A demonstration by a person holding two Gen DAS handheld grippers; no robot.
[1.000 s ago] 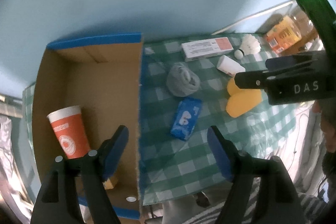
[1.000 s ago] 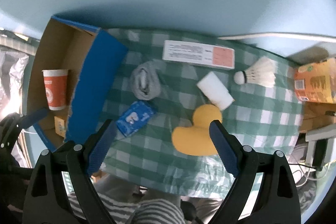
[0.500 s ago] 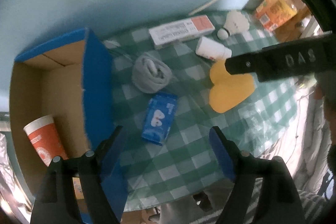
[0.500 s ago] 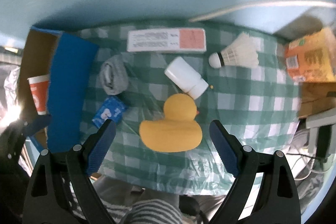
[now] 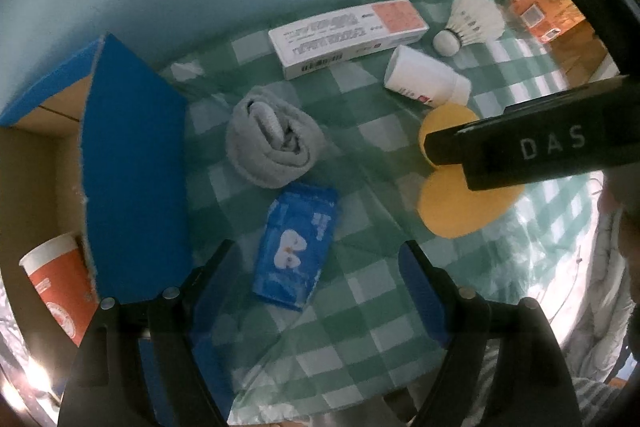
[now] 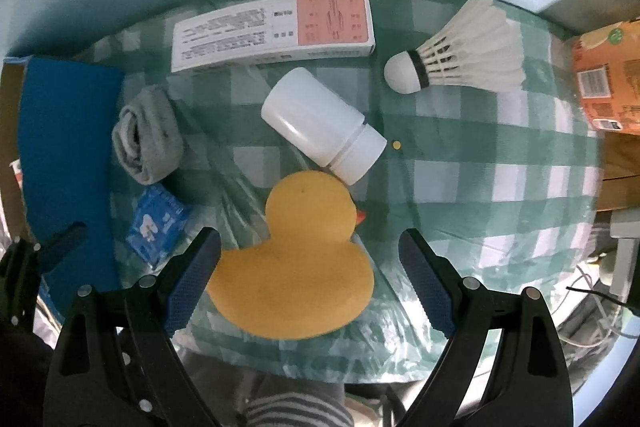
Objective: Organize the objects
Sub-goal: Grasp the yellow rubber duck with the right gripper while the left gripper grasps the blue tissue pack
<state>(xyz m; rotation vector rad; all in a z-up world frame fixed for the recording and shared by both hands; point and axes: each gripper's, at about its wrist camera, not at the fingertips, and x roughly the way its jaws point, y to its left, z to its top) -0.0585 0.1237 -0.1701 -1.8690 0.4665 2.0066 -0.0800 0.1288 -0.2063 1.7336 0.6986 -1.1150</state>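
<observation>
My left gripper [image 5: 316, 287] is open and empty above a blue tissue pack [image 5: 296, 247] on the green checked tablecloth. A rolled grey sock [image 5: 272, 143] lies just beyond the pack. My right gripper [image 6: 310, 279] is open and empty, with a yellow rubber duck [image 6: 296, 263] between its fingers. A white bottle [image 6: 324, 131] lies on its side touching the duck's head. A white and pink box [image 6: 272, 27] and a shuttlecock [image 6: 460, 59] lie further back. The blue cardboard box [image 5: 132, 171] at the left holds an orange paper cup [image 5: 60, 287].
An orange carton [image 6: 608, 75] stands off the table's right edge by cardboard. The table's near edge [image 6: 320, 355] hangs over a person's striped clothing. Cables lie at the lower right. The right gripper's body [image 5: 540, 147] crosses the left wrist view over the duck.
My left gripper moved right from over the box to over the tissue pack and lower. My right gripper moved right and down toward the duck, which now sits between its fingers.
</observation>
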